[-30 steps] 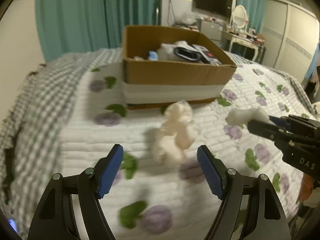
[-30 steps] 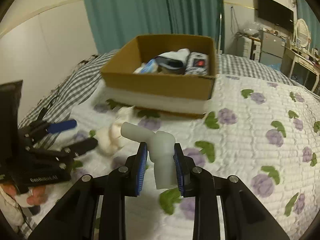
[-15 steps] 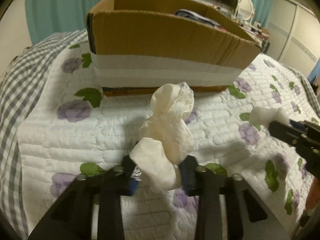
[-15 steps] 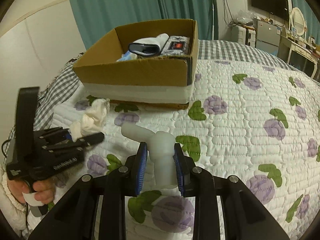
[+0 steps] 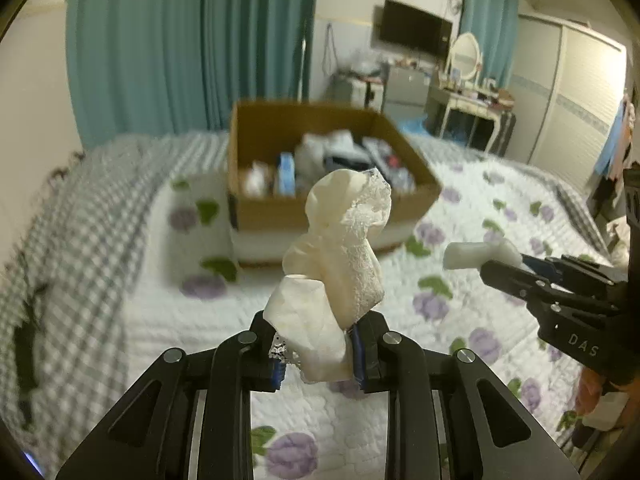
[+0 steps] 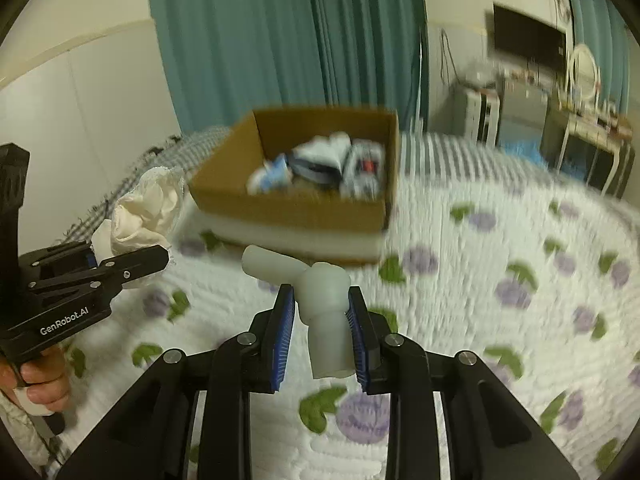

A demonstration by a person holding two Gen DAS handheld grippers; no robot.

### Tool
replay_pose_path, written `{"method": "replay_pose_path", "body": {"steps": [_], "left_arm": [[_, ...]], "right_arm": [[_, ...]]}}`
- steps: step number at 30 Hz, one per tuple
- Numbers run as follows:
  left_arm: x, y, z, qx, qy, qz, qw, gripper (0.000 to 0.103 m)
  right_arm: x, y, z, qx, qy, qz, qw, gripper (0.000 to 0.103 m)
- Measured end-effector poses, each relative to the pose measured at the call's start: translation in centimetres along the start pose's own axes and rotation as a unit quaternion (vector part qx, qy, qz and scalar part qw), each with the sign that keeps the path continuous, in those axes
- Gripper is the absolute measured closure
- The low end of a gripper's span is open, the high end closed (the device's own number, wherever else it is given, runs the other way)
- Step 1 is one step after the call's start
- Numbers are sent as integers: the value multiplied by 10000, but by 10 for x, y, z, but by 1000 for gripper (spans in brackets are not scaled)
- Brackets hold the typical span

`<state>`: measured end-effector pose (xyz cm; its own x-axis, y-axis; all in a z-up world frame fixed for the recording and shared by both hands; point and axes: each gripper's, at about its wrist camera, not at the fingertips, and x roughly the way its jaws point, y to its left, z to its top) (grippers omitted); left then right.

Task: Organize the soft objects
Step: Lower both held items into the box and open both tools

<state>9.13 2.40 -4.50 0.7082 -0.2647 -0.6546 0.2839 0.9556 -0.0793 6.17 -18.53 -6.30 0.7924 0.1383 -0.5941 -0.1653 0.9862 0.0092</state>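
The left gripper [image 5: 319, 354] is clamped on a cream, crumpled cloth bundle [image 5: 336, 268] with a lacy edge, held up clear of the bed [image 5: 460, 344]. The bundle's lower end fills the gap between the blue pads, so how far the cloth reaches down behind the jaws is hidden. It rises in front of the cardboard box [image 5: 280, 208] and covers part of the box's near wall.

The right gripper [image 6: 322, 338] is closed around a pale, soft T-shaped piece [image 6: 320, 304]; its stem sits between the pads and a short branch points up and left. In the left wrist view, only that branch tip shows past the black fingers at the right, with the rest of the piece hidden by the tool body.

The box stands at the far side of the flower-printed quilt [image 6: 500, 320], in front of the teal curtains [image 6: 288, 32]. Its contents are blurred: white, blue and dark items [image 6: 320, 164] are piled inside, but none can be identified. In the right wrist view, the person's left hand [image 6: 38, 384] is cut off at the lower left edge, gripping the handle. The dresser and television [image 5: 414, 32] at the far right are smeared by motion.
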Motion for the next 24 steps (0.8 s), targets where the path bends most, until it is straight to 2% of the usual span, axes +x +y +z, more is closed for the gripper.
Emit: {"method": "replay_pose_path", "body": {"steps": [4,9,13,18,24], "left_arm": [[-22,-5,29,70,-319,-68,9994,79],[-25,-8,64,184,-602,-43,9980,79],[3,-4,88,223,-592,87,9980,79],[57,9,108,123,-285,286,9991,76],[105,23,118,147,-99,226,9996,74]], "right_arm": [[-20,12,36,-203,-370,-35,9991,77],[-12,12,78,-297,-572,-26,9979,77],[19,4,106,-214,-608,42,9979,77],[64,-8,121,-79,-479,157,9987,77],[119,-24,134,13,-384,288,9988,77]]}}
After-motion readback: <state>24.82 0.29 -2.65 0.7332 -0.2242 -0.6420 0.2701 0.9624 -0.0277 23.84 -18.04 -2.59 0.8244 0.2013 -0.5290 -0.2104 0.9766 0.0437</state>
